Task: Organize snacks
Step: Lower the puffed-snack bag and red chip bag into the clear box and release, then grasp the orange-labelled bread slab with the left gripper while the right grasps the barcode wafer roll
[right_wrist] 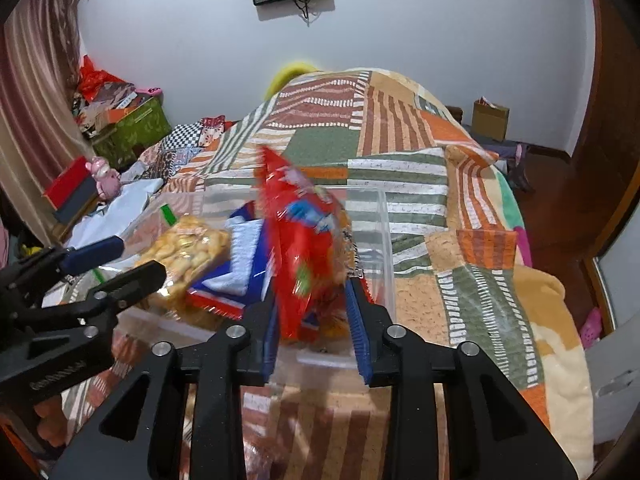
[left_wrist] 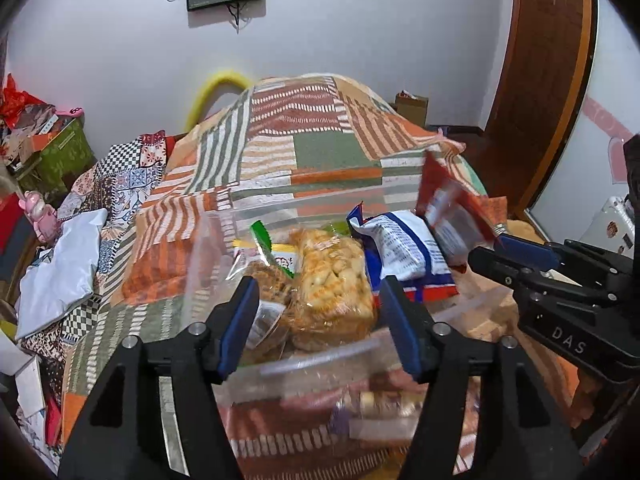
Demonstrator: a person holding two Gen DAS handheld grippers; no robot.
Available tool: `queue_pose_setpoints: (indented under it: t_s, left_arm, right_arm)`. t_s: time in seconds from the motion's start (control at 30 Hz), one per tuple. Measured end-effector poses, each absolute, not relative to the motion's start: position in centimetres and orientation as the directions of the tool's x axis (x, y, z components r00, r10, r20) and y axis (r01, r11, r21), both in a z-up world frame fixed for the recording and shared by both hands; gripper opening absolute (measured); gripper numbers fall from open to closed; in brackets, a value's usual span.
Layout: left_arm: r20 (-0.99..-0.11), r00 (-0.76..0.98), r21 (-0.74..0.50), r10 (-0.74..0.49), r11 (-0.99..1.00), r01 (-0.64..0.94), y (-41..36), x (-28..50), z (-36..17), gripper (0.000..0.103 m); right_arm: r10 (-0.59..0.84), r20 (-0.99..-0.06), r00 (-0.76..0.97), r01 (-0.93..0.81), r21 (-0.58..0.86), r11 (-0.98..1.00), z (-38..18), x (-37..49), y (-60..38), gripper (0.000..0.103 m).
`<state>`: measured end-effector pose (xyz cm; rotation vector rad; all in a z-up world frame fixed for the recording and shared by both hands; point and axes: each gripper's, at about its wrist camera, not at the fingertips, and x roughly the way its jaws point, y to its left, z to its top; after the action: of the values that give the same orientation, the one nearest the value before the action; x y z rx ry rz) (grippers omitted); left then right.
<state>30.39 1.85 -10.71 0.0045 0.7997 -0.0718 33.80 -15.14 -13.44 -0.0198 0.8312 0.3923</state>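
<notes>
At frame centre, on a patchwork blanket [left_wrist: 320,152], sits a clear bin [right_wrist: 384,240] holding snacks. Inside: a clear bag of yellow crackers [left_wrist: 332,280], a white-and-blue packet [left_wrist: 404,248] to its right, a green-topped pouch [left_wrist: 276,252] to its left. Left gripper [left_wrist: 320,320] hovers at the bin's near rim, jaws apart, nothing between them. Right gripper [right_wrist: 316,328] holds a red packet [right_wrist: 304,248] upright over the bin's right side; motion blur hides whether the pads still press it.
</notes>
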Motion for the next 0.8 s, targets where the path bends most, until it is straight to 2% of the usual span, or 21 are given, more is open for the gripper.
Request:
queue_pose_setpoints:
  t_s: [0.13, 0.37, 0.8]
  left_arm:
    - [-0.706, 0.705, -0.043, -0.073, 0.997, 0.060, 2.5, 28.4, -9.4, 0.068]
    - [-0.695, 0.716, -0.028, -0.070, 0.997, 0.070, 3.0, 24.4, -8.5, 0.081]
    - [-0.798, 0.590, -0.052, -0.127, 0.988, 0.144, 2.1, 20.0, -13.6, 0.081]
  right_arm:
    - [0.331, -0.697, 0.636, -0.358, 0.113, 0.927, -12.0, 32.4, -15.5, 0.048]
    - [0.359, -0.655, 0.665, -0.401, 0.093, 0.911, -10.0, 29.4, -15.9, 0.064]
    - [0.391, -0.730, 0.561, -0.477, 0.101, 0.873, -13.7, 26.1, -15.4, 0.065]
